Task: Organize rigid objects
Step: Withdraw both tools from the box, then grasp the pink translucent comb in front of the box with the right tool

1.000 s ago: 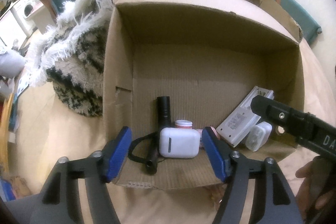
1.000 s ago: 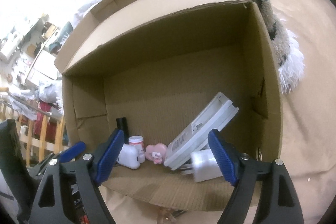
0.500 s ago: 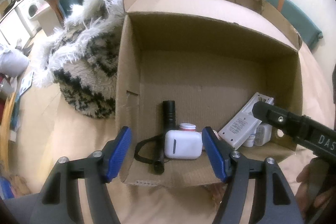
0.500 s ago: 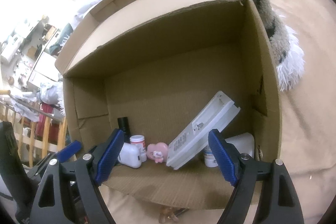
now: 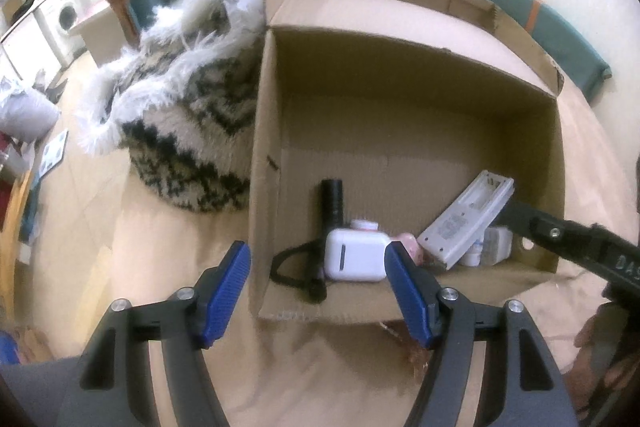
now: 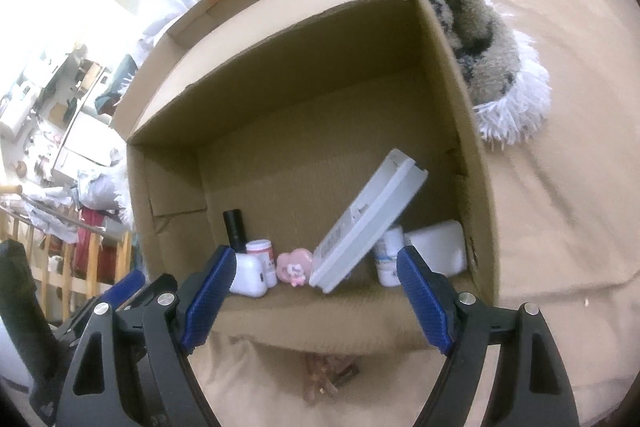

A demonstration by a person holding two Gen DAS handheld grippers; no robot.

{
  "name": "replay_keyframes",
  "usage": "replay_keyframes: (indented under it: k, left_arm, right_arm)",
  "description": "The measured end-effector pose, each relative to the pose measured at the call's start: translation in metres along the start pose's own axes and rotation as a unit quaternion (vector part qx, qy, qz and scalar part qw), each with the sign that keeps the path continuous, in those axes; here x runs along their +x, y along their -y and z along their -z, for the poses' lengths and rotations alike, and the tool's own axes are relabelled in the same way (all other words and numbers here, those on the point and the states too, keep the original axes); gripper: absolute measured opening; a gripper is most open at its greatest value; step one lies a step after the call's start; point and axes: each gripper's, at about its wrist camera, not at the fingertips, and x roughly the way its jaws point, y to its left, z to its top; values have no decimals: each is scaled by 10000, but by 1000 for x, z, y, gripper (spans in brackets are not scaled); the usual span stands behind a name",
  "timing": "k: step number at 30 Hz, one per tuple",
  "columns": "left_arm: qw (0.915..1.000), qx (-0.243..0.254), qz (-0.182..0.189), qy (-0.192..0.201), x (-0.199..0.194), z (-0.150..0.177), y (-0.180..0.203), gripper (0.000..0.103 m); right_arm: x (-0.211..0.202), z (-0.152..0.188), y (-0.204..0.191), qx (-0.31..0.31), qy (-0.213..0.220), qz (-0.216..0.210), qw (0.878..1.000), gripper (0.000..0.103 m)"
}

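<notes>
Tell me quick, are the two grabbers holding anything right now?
Left gripper: open, holding nothing.
Right gripper: open, holding nothing.

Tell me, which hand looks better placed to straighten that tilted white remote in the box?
Probably the right gripper: open and empty, the white remote lies between its fingers in its view. The left gripper faces the white case.

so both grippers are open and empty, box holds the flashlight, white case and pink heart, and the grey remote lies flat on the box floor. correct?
Not quite: the grey remote is not flat. In the right wrist view it is propped at a slant over a small white bottle. The rest holds: left gripper and right gripper open and empty; flashlight, white case and pink heart in the box.
</notes>
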Motion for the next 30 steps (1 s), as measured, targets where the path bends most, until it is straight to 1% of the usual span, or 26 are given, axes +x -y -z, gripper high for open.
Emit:
replay_keyframes:
  k: [4,7,16,19,21,23,25,27,29,30]
  left_arm:
    - [9999,-125,4,-15,-6,10,-7,67]
    - [9998,-200,-8,-38,-10,17,-12,67]
    - [9980,-621,34,-116,-25,47,-29,67]
    - [9971,-731,34,-230,-25,54,-32,67]
    - [9964,-796,7,-301,-25,58,-34,67]
    - [9956,-867,0,-345,-25,59,-35,67]
    - [9949,-938,18,-376,-25,58,-36,67]
    - [9940,-1017,39,-400,-25,58,-39,67]
    - [9921,-1165,45,-452,-23,57,-43,67]
    - [9913,-1227,42,-477,-22,56,-44,67]
  right_arm:
    - [-11,13,2,18,41,-9,10000,87]
    - [-17,26,6,105,-14,-85,9999,87]
    - [-25,62,10,178,-171,-68,9997,87]
    - [-18,70,12,270,-334,-99,9990,87]
    - [-8,73,12,267,-511,-45,9983,87]
    - [5,75,11,168,-730,86,9972,87]
    - [19,77,14,131,-956,322,9948,87]
    - [30,76,17,113,-1082,456,9930,87]
    - [39,73,11,-19,-1128,389,9929,87]
    - [44,71,5,-170,-1188,368,9921,85]
